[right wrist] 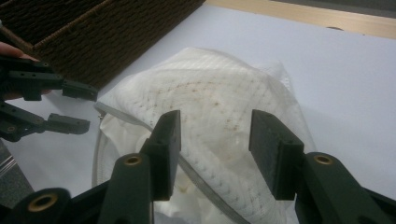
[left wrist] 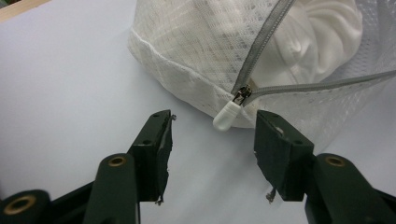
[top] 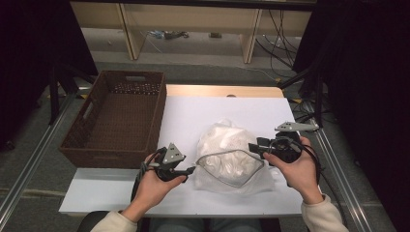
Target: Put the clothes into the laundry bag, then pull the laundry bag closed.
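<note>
Found both tools agape, left tool just short of the zip pull on the mesh bag mid-desk, right tool over the mesh; best pinched squarely on the pull, bag steadied

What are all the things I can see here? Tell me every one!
white mesh laundry bag with grey zipper: one, white, middle of table, zipper open, white cloth inside
white zipper pull: one, white, bag's left end, in front of the left jaws
brown woven basket: one, brown, table's left side
white table: one, white
left gripper: one, black, open, left of bag
right gripper: one, black, open, at bag's right
</note>
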